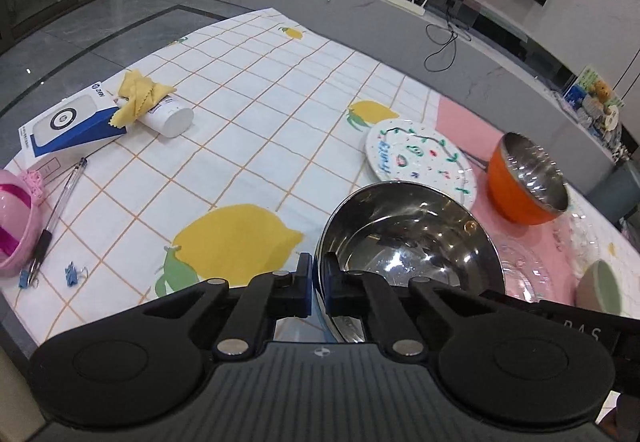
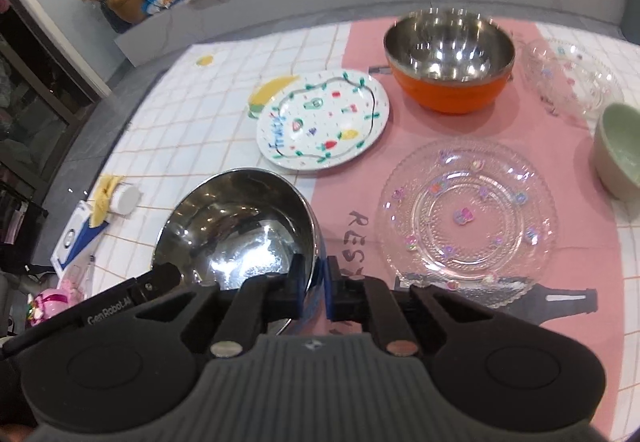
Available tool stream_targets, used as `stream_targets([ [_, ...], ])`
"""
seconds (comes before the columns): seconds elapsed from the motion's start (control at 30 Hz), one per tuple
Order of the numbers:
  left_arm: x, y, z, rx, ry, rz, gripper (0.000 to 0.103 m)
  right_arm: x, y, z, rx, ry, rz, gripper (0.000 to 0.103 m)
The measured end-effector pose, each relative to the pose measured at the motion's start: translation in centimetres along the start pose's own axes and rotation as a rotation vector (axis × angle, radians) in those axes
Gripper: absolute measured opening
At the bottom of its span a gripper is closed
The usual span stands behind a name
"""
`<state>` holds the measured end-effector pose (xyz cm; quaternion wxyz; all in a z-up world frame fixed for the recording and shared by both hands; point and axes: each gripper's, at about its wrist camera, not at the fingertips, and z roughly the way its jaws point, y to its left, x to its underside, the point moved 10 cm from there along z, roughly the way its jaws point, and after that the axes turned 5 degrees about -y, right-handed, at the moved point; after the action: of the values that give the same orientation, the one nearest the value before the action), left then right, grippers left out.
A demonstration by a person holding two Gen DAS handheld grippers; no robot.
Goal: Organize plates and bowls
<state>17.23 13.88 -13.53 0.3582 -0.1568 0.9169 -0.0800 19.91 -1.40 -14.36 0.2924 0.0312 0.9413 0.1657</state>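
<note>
A steel bowl with a blue outside (image 1: 408,242) (image 2: 236,226) is held above the table by both grippers. My left gripper (image 1: 318,284) is shut on its left rim. My right gripper (image 2: 314,286) is shut on its right rim. An orange steel-lined bowl (image 1: 528,179) (image 2: 448,57) stands on the pink mat. A painted white plate (image 1: 420,157) (image 2: 324,119) lies beside it. A clear glass plate (image 2: 468,222) lies near the right gripper, another clear glass plate (image 2: 572,77) farther right. A pale green bowl (image 2: 620,149) (image 1: 600,286) sits at the right edge.
On the lemon-print tablecloth (image 1: 248,113) lie a blue-white box (image 1: 68,125), a white bottle with a yellow cloth (image 1: 160,107), a pen (image 1: 60,209), binder clips (image 1: 74,274) and a pink object (image 1: 16,217). A grey ledge (image 1: 400,21) runs behind the table.
</note>
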Motion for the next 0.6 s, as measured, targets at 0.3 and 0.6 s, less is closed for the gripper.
stream_targets([
  [0.3,2.1,-4.0,-4.7,0.053,-0.033,0.035,0.006,0.8,-3.0,-6.0,-0.026,-0.045,0.047,0.007],
  [0.6,5.7,-9.0,-6.8,0.131,0.016,0.106,0.007,2.8,-8.8,-10.5,-0.027,-0.053,0.148,0.007],
])
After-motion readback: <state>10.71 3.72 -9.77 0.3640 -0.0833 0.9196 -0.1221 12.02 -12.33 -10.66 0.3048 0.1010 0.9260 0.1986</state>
